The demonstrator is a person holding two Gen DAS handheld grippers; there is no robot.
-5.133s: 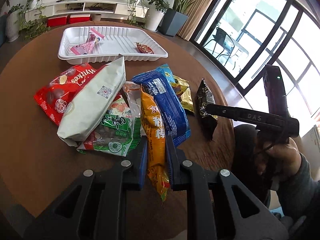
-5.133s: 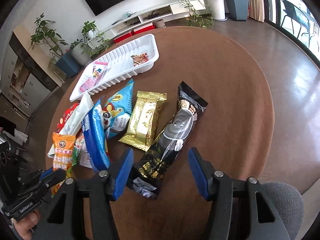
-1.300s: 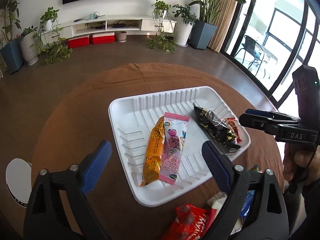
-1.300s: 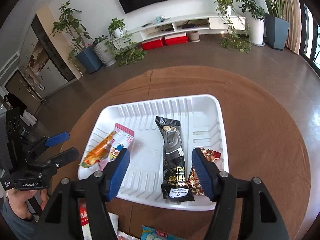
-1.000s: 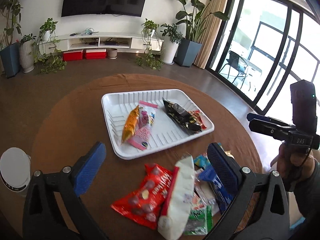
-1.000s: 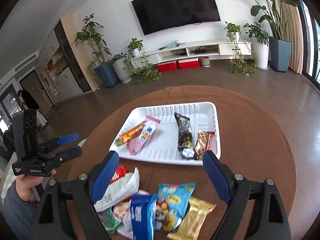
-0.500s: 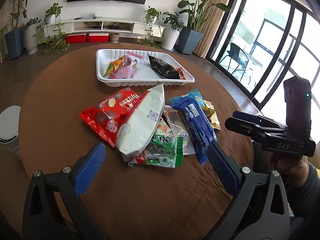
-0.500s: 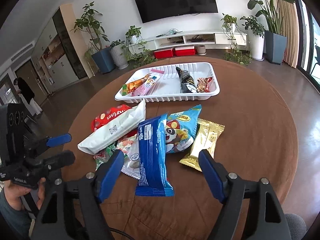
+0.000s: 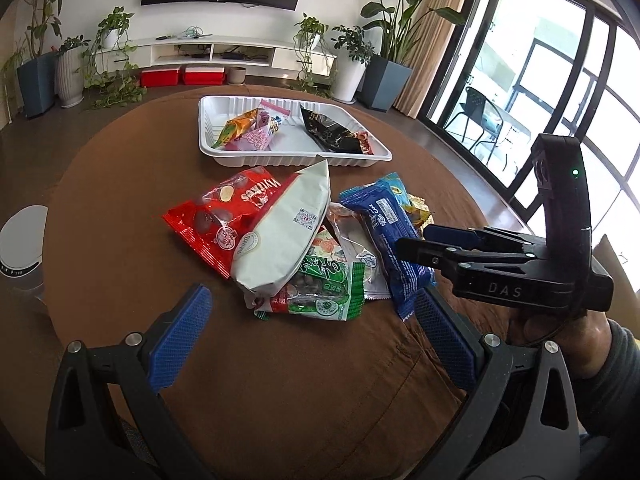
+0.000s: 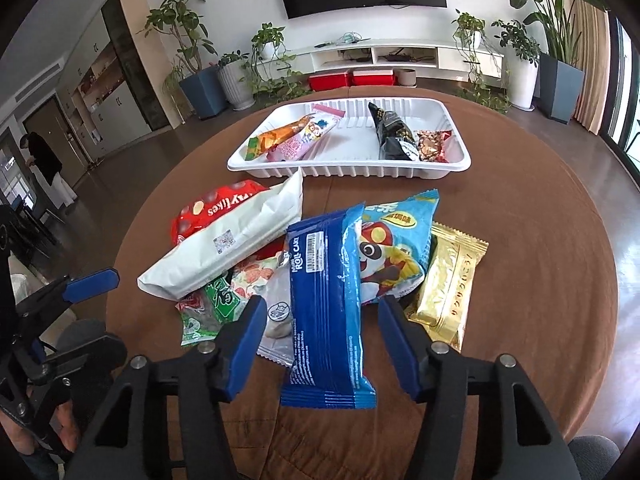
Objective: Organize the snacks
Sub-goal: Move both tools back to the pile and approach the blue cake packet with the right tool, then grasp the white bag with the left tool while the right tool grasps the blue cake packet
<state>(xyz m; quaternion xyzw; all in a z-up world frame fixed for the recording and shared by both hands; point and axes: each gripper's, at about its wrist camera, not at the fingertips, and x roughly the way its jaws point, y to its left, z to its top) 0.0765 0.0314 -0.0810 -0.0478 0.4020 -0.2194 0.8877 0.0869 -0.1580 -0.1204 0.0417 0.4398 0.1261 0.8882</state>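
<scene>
— Where are my tools?

— Your right tool (image 10: 322,334) has its jaws spread on either side of the dark blue roll cake packet (image 10: 326,304), not closed on it. Your left tool (image 9: 310,340) is wide open with nothing in it, low over the brown surface (image 9: 120,184) just short of the pile.

— And the snacks?

— I see the white pouch (image 9: 286,236) lying across the red Maylikes bag (image 9: 218,216), the green packet (image 9: 326,286) under it, and the gold wafer pack (image 10: 450,290) at the right edge. The white tray (image 10: 352,170) beyond holds four packets.
</scene>
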